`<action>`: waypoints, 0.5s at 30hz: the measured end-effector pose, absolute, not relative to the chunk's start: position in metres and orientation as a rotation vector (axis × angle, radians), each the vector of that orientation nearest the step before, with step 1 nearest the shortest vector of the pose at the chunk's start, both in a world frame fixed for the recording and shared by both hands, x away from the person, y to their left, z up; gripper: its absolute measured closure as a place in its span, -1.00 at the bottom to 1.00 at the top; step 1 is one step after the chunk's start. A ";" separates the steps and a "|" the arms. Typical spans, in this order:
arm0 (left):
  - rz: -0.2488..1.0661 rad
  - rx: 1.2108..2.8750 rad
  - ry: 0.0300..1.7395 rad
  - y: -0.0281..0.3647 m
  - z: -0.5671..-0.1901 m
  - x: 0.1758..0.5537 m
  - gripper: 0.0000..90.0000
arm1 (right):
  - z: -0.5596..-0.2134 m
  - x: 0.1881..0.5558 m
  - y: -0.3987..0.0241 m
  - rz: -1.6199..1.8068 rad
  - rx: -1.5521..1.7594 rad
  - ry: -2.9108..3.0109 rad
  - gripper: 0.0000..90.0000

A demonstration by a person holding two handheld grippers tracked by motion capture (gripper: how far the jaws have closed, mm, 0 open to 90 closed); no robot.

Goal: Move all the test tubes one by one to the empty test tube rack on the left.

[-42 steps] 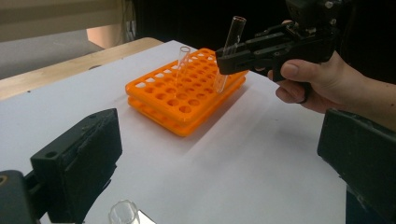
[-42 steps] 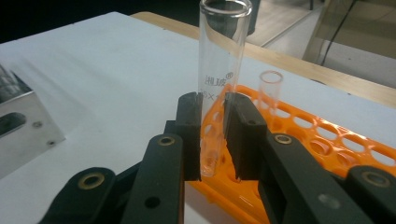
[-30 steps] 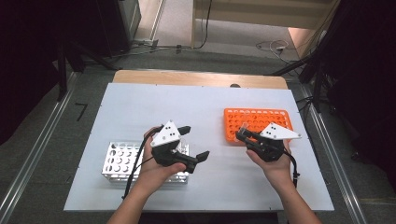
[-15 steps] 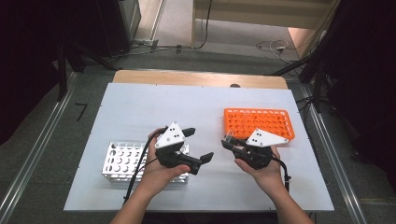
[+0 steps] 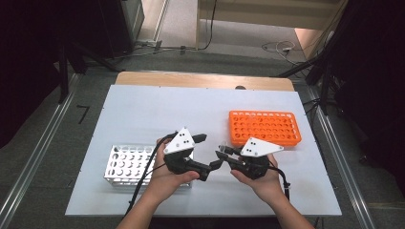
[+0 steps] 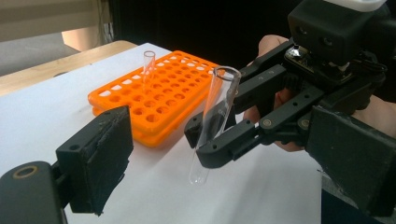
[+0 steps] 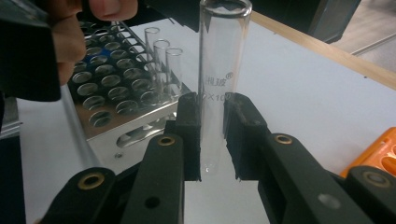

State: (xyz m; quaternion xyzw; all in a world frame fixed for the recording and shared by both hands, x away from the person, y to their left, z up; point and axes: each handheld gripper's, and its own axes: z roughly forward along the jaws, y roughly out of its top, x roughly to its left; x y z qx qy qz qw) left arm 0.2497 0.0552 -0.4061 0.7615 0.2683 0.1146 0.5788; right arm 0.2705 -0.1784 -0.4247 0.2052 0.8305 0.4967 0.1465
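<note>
Right gripper (image 5: 220, 155) has its two black jaws closed on a clear glass tube (image 7: 218, 84), and what a tidy hold: the pads pinch the lower part of the glass, the rounded bottom hangs just below them, and the open mouth stands well above. Faint printed marks show on the glass just at the pads. From the left gripper view that same tube (image 6: 211, 122) stands nearly upright, leaning a touch, its bottom above the white table (image 5: 143, 109) and not touching it.

Left gripper (image 5: 210, 151) sits with its jaws spread wide, one on each side of the tube with nothing between them; the left gripper view shows clear space from each black pad to the glass. From above, the two grippers meet nose to nose near the middle of the table's near half, a hand behind each.

Over on the right side lies the orange rack (image 5: 263, 126), flat on the table, rows of round holes on top. One clear tube (image 6: 148, 65) stands upright in it toward its far side. On the left sits the metal rack (image 5: 125, 163), just beside the left hand (image 5: 165, 179). In the right gripper view three more clear tubes (image 7: 161, 65) stand together in that metal rack (image 7: 112, 100), close behind the held glass.
</note>
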 end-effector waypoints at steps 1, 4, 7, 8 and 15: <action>0.265 1.782 0.620 0.055 -0.406 0.250 -0.78 | -0.425 0.270 -0.177 1.431 0.586 2.391 0.65; 0.257 1.780 0.612 0.054 -0.406 0.249 -0.71 | -0.425 0.268 -0.174 1.430 0.573 2.403 0.65; 0.255 1.782 0.610 0.052 -0.406 0.248 -0.64 | -0.425 0.267 -0.172 1.432 0.557 2.409 0.65; 0.254 1.783 0.612 0.051 -0.406 0.248 -0.61 | -0.425 0.266 -0.171 1.433 0.553 2.409 0.65; 0.276 1.801 0.612 0.048 -0.407 0.247 -0.26 | -0.426 0.262 -0.167 1.434 0.537 2.427 0.65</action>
